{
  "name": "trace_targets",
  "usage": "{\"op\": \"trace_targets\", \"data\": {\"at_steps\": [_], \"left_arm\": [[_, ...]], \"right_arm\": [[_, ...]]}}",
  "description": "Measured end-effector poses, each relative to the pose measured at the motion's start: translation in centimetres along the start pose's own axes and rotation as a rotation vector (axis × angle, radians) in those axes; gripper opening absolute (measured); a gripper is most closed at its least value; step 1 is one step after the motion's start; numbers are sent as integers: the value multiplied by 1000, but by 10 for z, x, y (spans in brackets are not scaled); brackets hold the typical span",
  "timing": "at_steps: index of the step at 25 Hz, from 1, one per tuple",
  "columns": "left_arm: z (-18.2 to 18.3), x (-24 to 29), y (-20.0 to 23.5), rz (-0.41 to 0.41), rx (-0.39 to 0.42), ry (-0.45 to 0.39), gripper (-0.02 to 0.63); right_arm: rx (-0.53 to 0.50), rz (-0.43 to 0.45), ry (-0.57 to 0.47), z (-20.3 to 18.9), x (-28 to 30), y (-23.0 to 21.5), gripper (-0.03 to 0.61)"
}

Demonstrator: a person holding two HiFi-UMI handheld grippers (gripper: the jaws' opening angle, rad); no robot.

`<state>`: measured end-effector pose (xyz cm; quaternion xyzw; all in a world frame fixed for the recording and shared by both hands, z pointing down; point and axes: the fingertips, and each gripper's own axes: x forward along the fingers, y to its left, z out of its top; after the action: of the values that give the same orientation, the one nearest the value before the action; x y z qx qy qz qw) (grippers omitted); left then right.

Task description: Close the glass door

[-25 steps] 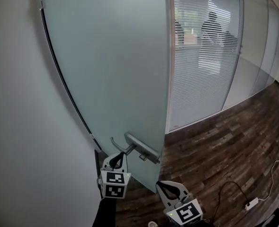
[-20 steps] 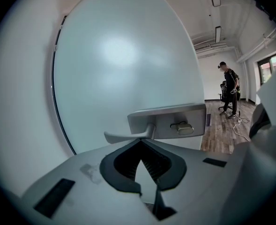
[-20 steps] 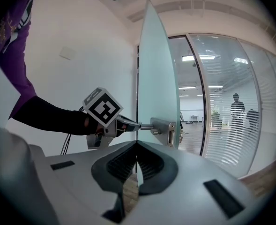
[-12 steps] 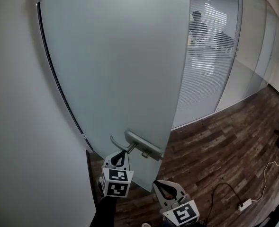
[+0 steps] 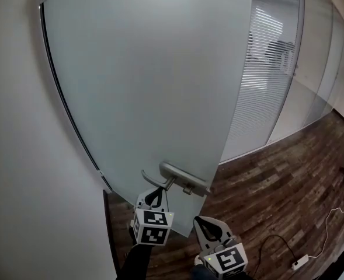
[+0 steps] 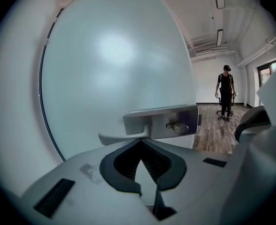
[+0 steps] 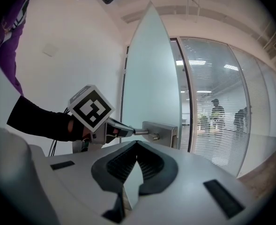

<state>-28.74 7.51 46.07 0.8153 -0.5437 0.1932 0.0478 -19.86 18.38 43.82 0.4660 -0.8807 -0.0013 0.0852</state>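
The frosted glass door (image 5: pixel 148 86) stands partly swung out from the white wall. Its metal handle (image 5: pixel 183 175) sits low near the free edge. My left gripper (image 5: pixel 158 192) is shut, with its tips right under the handle's lever (image 6: pixel 119 137); nothing lies between its jaws. In the right gripper view the left gripper's marker cube (image 7: pixel 91 108) sits at the lever beside the handle plate (image 7: pixel 161 131). My right gripper (image 5: pixel 204 221) hangs lower and to the right, away from the door, shut and empty (image 7: pixel 137 143).
The white wall (image 5: pixel 20 156) is at the left. A glass partition with blinds (image 5: pixel 265 80) runs behind the door's edge, with people behind it (image 7: pixel 217 111). Dark wood floor (image 5: pixel 277 197) carries a cable and power strip (image 5: pixel 300 262). A person (image 6: pixel 226 90) stands far off.
The door's free edge has swung to the right across the blinds, covering more of the partition. Both grippers have moved to the right with the handle.
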Motion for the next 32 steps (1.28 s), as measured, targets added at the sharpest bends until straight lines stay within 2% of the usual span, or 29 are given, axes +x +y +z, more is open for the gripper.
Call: {"op": "trace_targets", "data": {"at_steps": [4, 15, 23, 32], "left_arm": [[16, 30, -7, 26, 7, 6, 0], [57, 131, -20, 89, 32, 17, 0], [89, 205, -19, 54, 61, 17, 0], [133, 293, -2, -9, 58, -15, 0]], "right_arm": [[-1, 2, -36, 5, 19, -42, -8], [14, -13, -18, 4, 50, -152, -8], [25, -48, -19, 2, 80, -210, -8], [42, -116, -24, 22, 166, -280, -8]]}}
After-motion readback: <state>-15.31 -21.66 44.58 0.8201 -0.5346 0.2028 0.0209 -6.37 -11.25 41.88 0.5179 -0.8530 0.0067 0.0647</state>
